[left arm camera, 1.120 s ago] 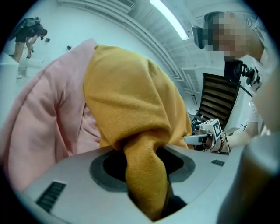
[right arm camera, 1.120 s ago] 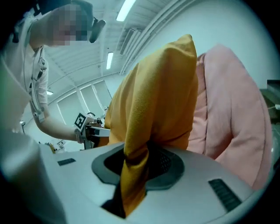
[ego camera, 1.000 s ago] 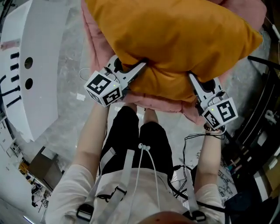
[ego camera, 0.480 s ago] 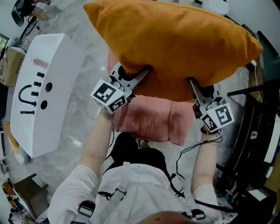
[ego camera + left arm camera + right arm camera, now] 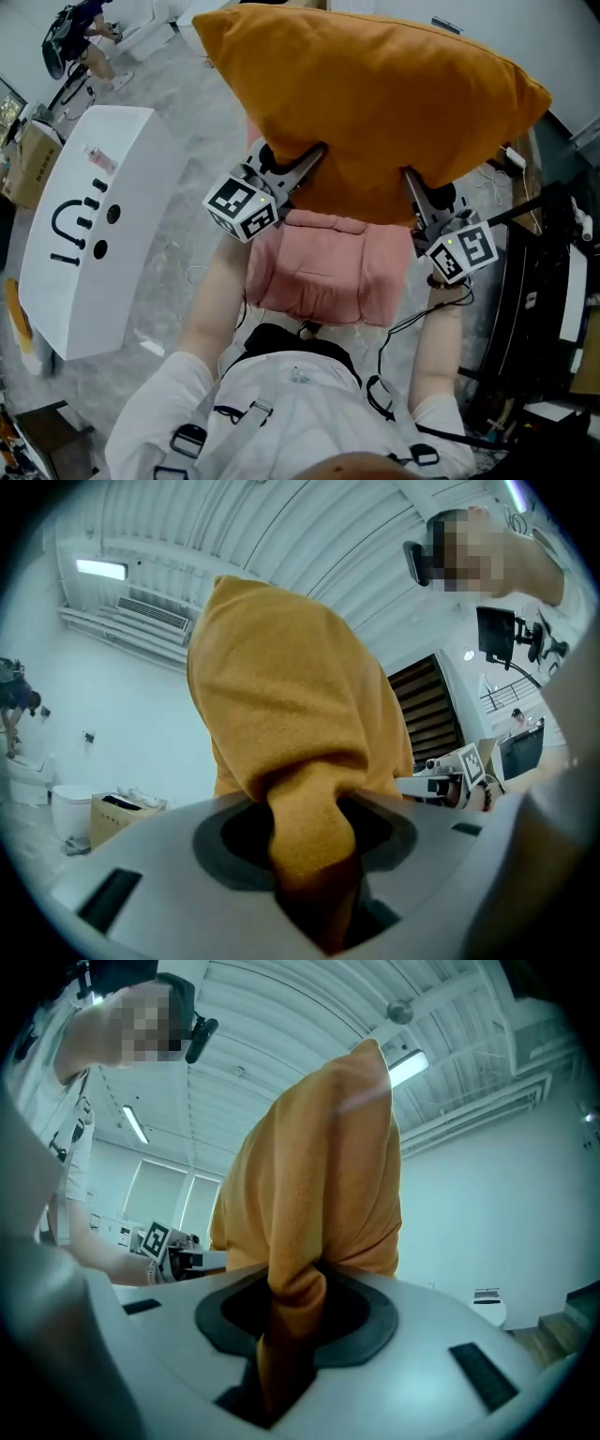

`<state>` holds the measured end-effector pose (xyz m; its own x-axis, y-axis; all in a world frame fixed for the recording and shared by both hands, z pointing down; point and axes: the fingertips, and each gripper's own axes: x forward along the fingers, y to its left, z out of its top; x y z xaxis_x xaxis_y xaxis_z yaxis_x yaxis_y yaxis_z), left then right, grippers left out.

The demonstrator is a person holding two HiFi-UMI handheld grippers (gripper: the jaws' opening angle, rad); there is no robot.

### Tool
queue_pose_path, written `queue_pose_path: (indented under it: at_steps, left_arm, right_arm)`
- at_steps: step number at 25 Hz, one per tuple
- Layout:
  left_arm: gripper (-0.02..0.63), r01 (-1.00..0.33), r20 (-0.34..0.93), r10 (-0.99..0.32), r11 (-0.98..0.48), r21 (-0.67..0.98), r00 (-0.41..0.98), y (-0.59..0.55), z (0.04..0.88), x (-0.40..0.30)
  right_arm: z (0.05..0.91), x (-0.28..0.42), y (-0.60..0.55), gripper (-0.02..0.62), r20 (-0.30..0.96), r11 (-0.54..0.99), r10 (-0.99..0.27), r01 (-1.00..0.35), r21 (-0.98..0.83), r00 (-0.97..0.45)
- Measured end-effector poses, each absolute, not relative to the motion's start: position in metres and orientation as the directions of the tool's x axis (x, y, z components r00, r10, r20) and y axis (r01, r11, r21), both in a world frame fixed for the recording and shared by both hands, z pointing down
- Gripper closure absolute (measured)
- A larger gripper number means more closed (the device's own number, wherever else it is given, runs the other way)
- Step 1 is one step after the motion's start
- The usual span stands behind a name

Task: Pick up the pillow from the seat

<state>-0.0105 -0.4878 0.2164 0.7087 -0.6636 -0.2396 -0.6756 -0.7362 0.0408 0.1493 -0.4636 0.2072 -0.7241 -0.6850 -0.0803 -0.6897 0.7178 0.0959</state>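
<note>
The orange pillow [image 5: 375,103] is up in the air, above the pink seat [image 5: 323,267] and not touching it. The left tongs [image 5: 314,155] bite the near edge of the pillow on the left side. The right tongs [image 5: 408,178] bite the same edge on the right side. The pillow puffs out past both of them, away from the person.

In the left gripper view, the left tongs [image 5: 314,855] are squeezed tight on a bunched fold of orange cloth. In the right gripper view, the right tongs [image 5: 286,1335] pinch a thinner fold of the same cloth.

A cardboard box [image 5: 28,150] sits on the floor at the far left, beside a big white block [image 5: 84,225] with black marks. What is in the box cannot be seen.

A second ago the pillow hung low over the seat and hid most of it. Now the pillow is higher, and the whole pink cushion shows under it. The tongs hold the same spots as before.
</note>
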Motion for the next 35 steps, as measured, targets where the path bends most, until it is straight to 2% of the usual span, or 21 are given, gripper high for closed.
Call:
queue_pose_path:
  at_steps: [7,11,21,35]
  left_arm:
    - [0.405,-0.647,-0.212,-0.639,-0.761,0.040,0.739,-0.444,0.197,-0.041]
    - [0.405,-0.637,-0.240,-0.622,-0.770,0.019,0.745,-0.428,0.172,-0.054]
    - [0.402,-0.637,-0.321,-0.600,-0.771,-0.014,0.733,-0.415,0.112,-0.040]
    - [0.402,-0.641,-0.327,-0.599,-0.767,-0.030,0.731,-0.429,0.103,-0.030]
  right_arm:
    - [0.196,0.118,-0.412,0.477,-0.096,0.677,-0.730,-0.736,0.033,-0.676]
    - [0.171,0.105,-0.394,0.476,-0.124,0.661,-0.738,-0.748,0.062,-0.663]
    - [0.106,0.120,-0.381,0.469,-0.178,0.636,-0.736,-0.757,0.148,-0.653]
    - [0.100,0.131,-0.400,0.469,-0.194,0.635,-0.734,-0.759,0.144,-0.651]
